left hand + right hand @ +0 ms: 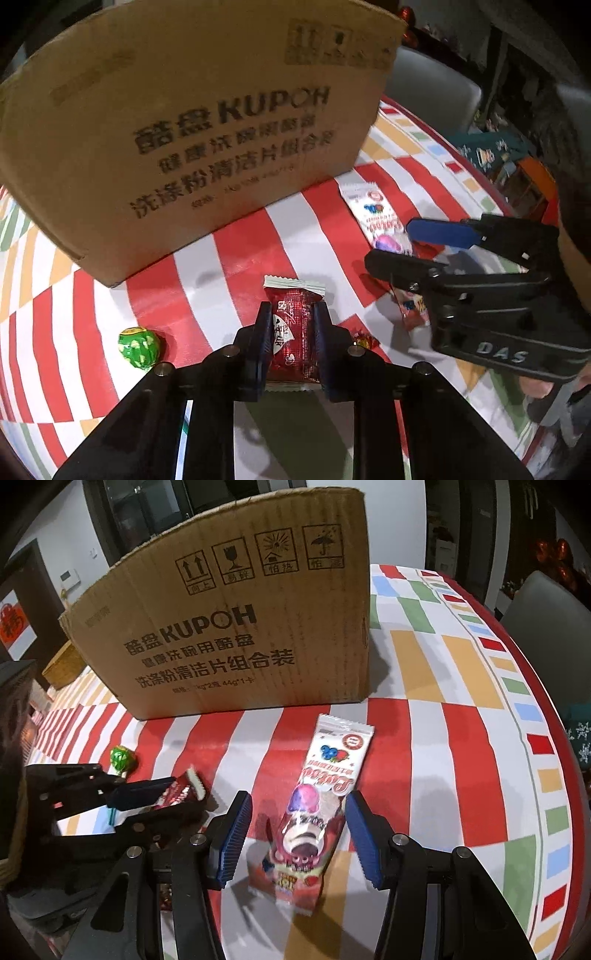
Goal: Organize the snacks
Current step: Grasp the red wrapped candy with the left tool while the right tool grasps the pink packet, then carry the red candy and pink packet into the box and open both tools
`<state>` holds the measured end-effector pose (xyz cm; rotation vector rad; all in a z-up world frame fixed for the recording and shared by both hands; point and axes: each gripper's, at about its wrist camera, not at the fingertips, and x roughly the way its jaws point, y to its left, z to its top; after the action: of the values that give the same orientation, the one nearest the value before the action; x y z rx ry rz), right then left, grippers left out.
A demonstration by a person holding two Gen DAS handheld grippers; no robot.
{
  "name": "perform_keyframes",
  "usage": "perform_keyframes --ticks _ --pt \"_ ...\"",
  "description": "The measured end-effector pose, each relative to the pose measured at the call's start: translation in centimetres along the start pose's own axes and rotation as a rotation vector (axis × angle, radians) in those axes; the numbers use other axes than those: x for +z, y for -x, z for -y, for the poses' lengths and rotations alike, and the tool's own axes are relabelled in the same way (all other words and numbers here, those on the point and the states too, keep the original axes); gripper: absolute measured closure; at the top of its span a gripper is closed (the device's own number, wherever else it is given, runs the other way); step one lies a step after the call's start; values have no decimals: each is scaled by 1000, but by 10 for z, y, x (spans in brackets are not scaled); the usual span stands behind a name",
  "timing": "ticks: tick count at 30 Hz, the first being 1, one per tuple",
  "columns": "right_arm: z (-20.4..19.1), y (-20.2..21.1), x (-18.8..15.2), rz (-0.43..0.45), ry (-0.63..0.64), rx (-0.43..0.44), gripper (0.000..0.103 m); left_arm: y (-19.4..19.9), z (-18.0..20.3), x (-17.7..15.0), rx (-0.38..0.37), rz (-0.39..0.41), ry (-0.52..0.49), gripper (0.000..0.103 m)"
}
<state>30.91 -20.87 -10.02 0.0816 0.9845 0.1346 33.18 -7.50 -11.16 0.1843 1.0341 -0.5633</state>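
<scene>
Left gripper (290,345) clenching a red snack packet (293,332) between its two blue pads, fingers pressing both long edges, crimped silver end sticking out ahead toward the cardboard box (192,125). Packet riding just above the striped tablecloth (236,236), its shadow falling below. Seen from the right wrist view, the same left gripper (168,797) closing on the same red snack packet (181,792), white crimped end poking out past the fingertips.

Right gripper (299,834) standing wide open, blue ridged pads (232,834) flanking a long white snack bar wrapper (317,805) without touching it, clear gaps showing on both sides. Wrapper lying flat on the striped tablecloth (424,738), pointing toward the cardboard box (240,627), its near end sitting between the fingers. In the left wrist view, right gripper (391,243) spreading over the lower end of the white snack bar wrapper (373,218), one blue pad above and one black finger below.

Green wrapped lollipop (139,348) resting on the cloth to the left of the held packet, apart from it; also showing near the box in the right view (122,760). Small red-and-gold candy (364,339) lying just right of the left gripper. Box standing upright at the back of the table, open top facing up, contents hidden.
</scene>
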Motion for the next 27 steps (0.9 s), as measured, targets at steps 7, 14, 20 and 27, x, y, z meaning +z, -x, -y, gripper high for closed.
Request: perform_keyframes --ticks 7,14,20,27 --pt "-2 -12 5 -29 5 -54 66 10 -6 4 12 29 54 81" --pt "-3 -3 3 -17 5 -60 79 26 -12 2 -32 60 119 81" --pt "-9 25 1 35 6 -49 79 53 -7 -3 -33 119 139 84" --pt "-18 62 3 110 17 -34 79 75 -4 -5 -38 163 157 95"
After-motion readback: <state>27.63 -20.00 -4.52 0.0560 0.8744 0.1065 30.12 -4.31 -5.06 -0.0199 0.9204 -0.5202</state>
